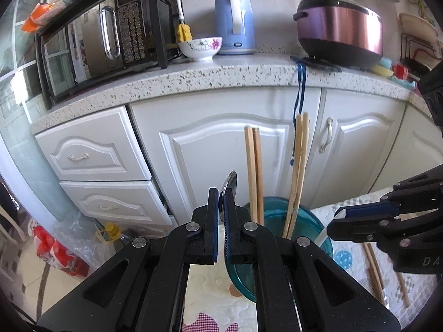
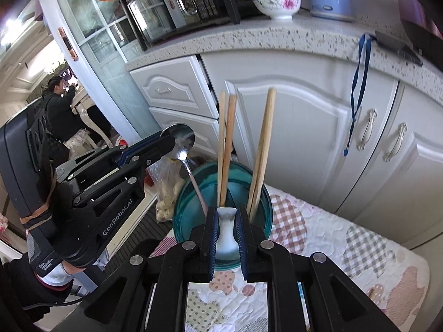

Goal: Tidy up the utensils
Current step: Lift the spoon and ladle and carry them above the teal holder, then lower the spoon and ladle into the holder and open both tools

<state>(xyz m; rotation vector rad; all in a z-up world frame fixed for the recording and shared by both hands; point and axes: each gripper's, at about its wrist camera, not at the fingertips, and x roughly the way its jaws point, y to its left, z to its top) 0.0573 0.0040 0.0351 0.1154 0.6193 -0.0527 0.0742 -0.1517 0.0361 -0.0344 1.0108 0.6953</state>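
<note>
A teal glass holder point(image 2: 193, 193) stands on a quilted mat, with several wooden chopsticks point(image 2: 228, 144) upright in it; it also shows in the left wrist view point(image 1: 310, 221) with the chopsticks point(image 1: 256, 171). My left gripper point(image 1: 220, 202) is shut on the bowl of a metal spoon point(image 2: 180, 138), whose handle slants down into the holder. My right gripper point(image 2: 226, 215) is shut on a white ceramic spoon point(image 2: 227, 232) at the holder's near rim. The right gripper point(image 1: 343, 221) also shows in the left wrist view.
More chopsticks point(image 1: 373, 271) lie loose on the quilted mat point(image 2: 346, 235) to the right. White cabinets point(image 1: 221, 138) stand behind, under a speckled counter point(image 1: 193, 74) with a microwave, bowl, kettle and rice cooker. A plastic bag point(image 2: 166, 193) sits on the floor to the left.
</note>
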